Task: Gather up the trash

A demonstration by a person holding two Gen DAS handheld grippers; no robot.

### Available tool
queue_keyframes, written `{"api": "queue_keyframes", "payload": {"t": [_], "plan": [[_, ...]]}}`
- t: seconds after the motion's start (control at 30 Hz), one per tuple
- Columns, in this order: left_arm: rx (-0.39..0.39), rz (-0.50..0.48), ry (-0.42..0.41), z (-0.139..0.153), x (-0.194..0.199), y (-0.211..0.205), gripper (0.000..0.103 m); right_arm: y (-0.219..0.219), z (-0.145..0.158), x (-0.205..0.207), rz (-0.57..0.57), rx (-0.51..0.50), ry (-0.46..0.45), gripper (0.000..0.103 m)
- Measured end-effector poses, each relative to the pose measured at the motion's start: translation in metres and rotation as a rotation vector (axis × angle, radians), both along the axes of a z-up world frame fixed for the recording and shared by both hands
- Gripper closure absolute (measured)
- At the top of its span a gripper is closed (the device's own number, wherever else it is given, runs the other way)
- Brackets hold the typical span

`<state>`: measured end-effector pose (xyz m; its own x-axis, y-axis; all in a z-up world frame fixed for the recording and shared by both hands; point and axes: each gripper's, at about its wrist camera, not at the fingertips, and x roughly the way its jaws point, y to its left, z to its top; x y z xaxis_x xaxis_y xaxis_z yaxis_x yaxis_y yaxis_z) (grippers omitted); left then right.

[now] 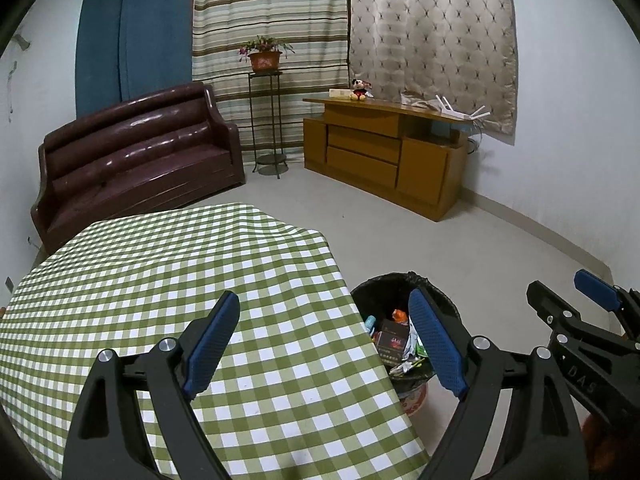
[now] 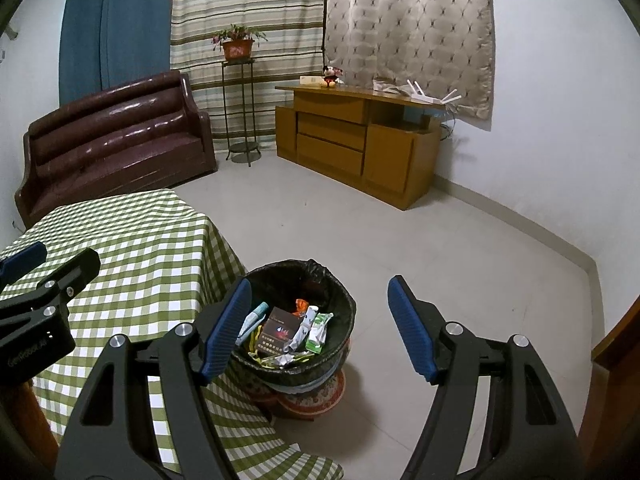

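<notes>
A bin [image 2: 340, 300] lined with a black bag stands on the floor beside the table; it also shows in the left wrist view [image 1: 380, 292]. It holds trash: a dark cigarette box [image 2: 280, 330], a green-white wrapper [image 2: 318, 330], an orange scrap [image 2: 301, 305] and crumpled papers. My right gripper [image 2: 320, 328] is open and empty above the bin. My left gripper [image 1: 324, 340] is open and empty over the table's right edge. The green-checked tablecloth [image 1: 160, 280] shows no trash on it.
A dark red leather sofa [image 1: 136, 152] stands behind the table. A wooden cabinet [image 1: 380, 156] with a toy and a router sits at the back right. A plant stand [image 1: 266, 120] stands by the curtains. Tiled floor [image 2: 440, 248] lies right of the bin.
</notes>
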<state>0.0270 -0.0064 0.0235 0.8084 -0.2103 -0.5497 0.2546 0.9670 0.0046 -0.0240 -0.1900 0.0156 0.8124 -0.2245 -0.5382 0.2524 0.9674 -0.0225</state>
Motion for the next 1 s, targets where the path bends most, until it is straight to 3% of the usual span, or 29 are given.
{"api": "queue_keyframes", "payload": {"t": [1.0], "plan": [[-0.007, 0.005, 0.003, 0.0046, -0.0013, 0.0008, 0.019, 0.0006, 0.0003, -0.0013, 0.000, -0.003, -0.003, 0.034]]}}
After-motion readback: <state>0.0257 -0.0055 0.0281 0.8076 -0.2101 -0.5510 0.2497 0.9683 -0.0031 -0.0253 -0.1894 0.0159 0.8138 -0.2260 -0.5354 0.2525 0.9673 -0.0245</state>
